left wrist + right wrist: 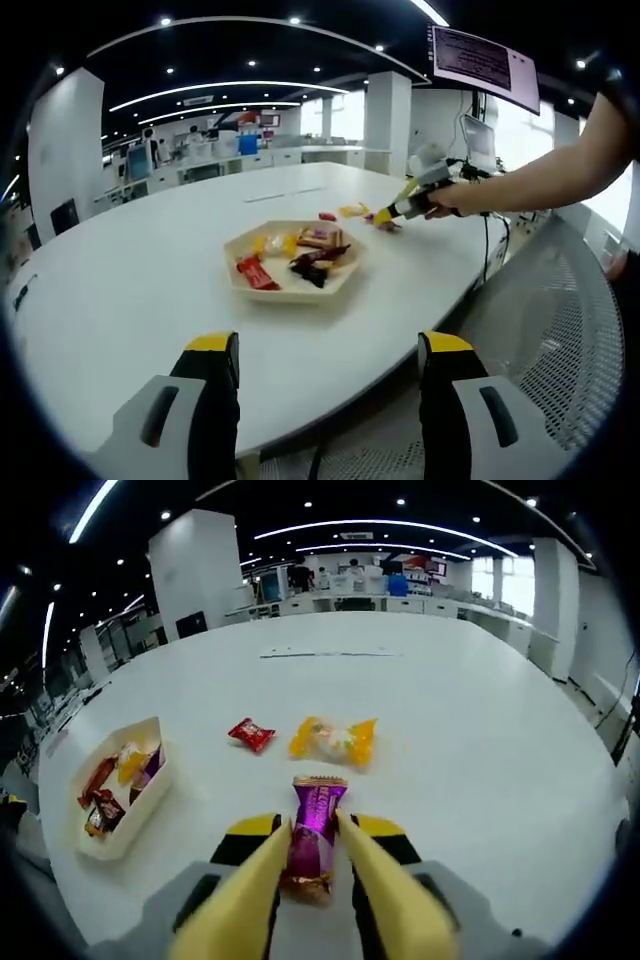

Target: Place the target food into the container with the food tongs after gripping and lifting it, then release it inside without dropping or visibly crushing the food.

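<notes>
A purple-wrapped candy [319, 802] sits between the yellow tongs of my right gripper [310, 826], which is shut on it low over the white table [470, 730]. A red candy [250, 734] and a yellow-wrapped candy [333, 739] lie just beyond it. The cream tray [128, 842] holding several candies is to the left. In the left gripper view the same tray [262, 292] is mid-table, with the right gripper [392, 214] and a person's arm behind it to the right. My left gripper [328, 350] is open at the table's near edge, holding nothing.
A grey mesh chair back [565, 330] stands at the table's right side. Cables [492, 235] and a mounted screen [485, 62] are behind the arm. Broad bare tabletop [130, 270] lies left of the tray.
</notes>
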A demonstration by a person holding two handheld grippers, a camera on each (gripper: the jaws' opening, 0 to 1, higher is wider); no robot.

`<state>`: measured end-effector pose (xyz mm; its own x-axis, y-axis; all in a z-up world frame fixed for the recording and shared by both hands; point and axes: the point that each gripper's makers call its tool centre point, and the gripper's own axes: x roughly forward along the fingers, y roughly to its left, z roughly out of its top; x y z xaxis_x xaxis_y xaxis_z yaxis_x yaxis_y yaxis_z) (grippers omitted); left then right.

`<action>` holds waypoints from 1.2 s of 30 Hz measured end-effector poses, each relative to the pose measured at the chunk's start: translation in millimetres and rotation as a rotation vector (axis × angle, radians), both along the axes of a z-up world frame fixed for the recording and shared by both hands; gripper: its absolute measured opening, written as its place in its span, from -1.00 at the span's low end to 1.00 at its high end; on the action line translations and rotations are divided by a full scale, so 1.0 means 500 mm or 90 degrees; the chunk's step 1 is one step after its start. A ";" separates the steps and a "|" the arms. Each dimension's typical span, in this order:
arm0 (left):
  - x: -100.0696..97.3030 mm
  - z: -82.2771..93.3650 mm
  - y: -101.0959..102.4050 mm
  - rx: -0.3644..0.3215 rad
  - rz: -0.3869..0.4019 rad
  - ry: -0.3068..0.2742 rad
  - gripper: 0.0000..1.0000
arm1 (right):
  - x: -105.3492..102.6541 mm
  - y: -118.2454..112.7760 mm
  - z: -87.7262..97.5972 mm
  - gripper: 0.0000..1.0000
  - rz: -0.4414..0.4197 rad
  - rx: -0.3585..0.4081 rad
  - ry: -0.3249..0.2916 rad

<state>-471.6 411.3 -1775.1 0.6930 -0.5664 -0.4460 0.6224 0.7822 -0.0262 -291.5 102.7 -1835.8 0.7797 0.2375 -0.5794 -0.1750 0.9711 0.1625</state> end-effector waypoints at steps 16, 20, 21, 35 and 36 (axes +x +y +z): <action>-0.003 -0.002 -0.001 0.002 -0.002 0.004 0.38 | -0.008 0.012 0.001 -0.67 0.051 -0.027 -0.045; -0.002 -0.003 -0.001 0.004 -0.003 0.006 0.38 | -0.003 0.016 0.005 -0.67 0.089 -0.074 -0.054; -0.002 -0.003 -0.001 0.003 -0.003 0.006 0.38 | -0.003 0.018 0.004 -0.67 0.089 -0.073 -0.055; -0.001 -0.003 0.000 0.005 -0.005 0.007 0.38 | -0.001 0.007 0.016 -0.70 0.089 -0.073 -0.059; -0.001 -0.004 0.000 0.005 -0.005 0.007 0.38 | -0.002 0.010 0.021 -0.70 0.091 -0.073 -0.060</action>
<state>-472.2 411.1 -1776.9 0.6841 -0.5681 -0.4575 0.6278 0.7779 -0.0272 -292.6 107.5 -1825.4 0.7947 0.2868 -0.5350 -0.3217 0.9464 0.0294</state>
